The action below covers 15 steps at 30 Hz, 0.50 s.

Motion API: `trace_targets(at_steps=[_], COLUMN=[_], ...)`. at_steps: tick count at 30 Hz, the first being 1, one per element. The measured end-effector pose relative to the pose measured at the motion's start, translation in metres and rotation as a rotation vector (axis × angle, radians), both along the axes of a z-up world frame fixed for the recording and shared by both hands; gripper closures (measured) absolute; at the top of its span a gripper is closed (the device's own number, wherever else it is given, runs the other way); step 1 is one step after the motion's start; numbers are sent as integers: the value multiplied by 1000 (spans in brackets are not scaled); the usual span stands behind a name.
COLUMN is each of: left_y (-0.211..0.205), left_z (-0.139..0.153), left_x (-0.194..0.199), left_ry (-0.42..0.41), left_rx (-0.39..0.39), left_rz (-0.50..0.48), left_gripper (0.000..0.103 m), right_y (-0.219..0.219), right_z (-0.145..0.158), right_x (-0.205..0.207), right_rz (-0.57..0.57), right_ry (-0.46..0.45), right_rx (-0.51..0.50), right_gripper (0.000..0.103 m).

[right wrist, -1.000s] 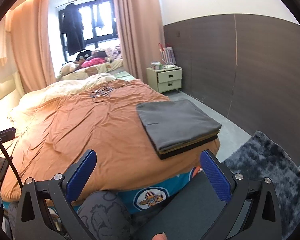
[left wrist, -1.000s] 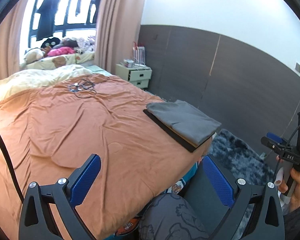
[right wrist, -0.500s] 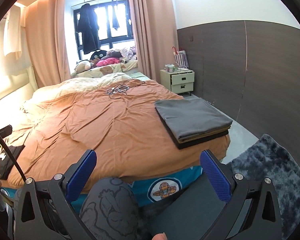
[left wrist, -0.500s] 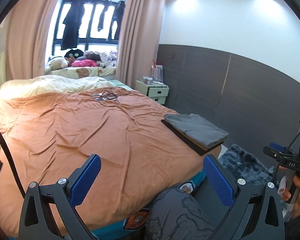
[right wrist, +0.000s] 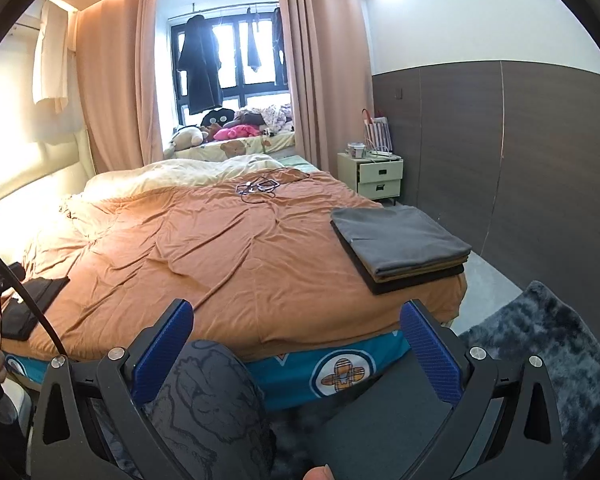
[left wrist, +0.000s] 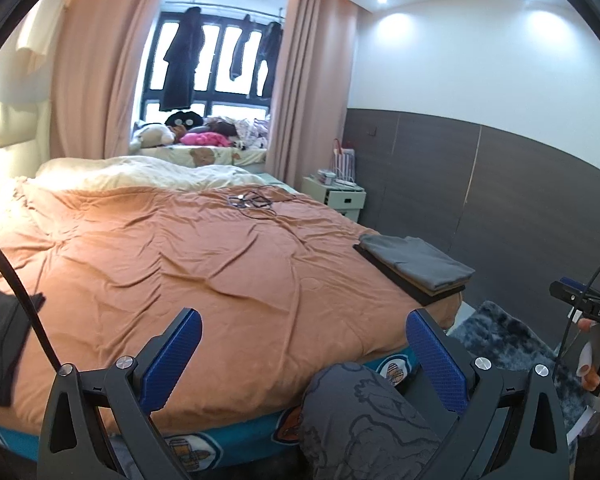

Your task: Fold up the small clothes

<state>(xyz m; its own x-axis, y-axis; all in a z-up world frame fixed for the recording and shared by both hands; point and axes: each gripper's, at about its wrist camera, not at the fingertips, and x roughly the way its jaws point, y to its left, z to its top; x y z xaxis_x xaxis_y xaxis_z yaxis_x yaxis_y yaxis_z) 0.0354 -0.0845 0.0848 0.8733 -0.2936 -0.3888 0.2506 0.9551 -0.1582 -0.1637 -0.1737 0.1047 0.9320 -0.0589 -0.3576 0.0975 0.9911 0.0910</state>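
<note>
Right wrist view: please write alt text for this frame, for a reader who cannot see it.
The open right gripper hangs empty at the foot of a bed with an orange cover. A folded clothes stack, grey on top, sits at the cover's right edge, and a flat black garment lies at its left edge. A patterned knee shows between the fingers, with a dark shaggy rug on the right.

Both fisheye views look from the foot of the bed (left wrist: 204,264), low and near its edge, toward the window (right wrist: 228,76) at the far end. The left wrist view sits further left, catching the right tongs' handle at its right border; the right wrist view shows the folded stack (right wrist: 400,248) closer. Both share the bed, the nightstand (left wrist: 340,198) and the stack.
</note>
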Motion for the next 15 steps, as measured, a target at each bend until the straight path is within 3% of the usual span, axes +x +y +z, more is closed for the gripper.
trace_targets(at_steps=[15], left_y=[20], left_z=[-27], left_x=[-33], left_ry=[-24], left_rx=[-6], left_rz=[107], left_gripper=[0], right_y=[29], right_z=[-40], right_x=[23], right_rz=[8], right_ry=[24], right_rx=[-3], right_gripper=[0])
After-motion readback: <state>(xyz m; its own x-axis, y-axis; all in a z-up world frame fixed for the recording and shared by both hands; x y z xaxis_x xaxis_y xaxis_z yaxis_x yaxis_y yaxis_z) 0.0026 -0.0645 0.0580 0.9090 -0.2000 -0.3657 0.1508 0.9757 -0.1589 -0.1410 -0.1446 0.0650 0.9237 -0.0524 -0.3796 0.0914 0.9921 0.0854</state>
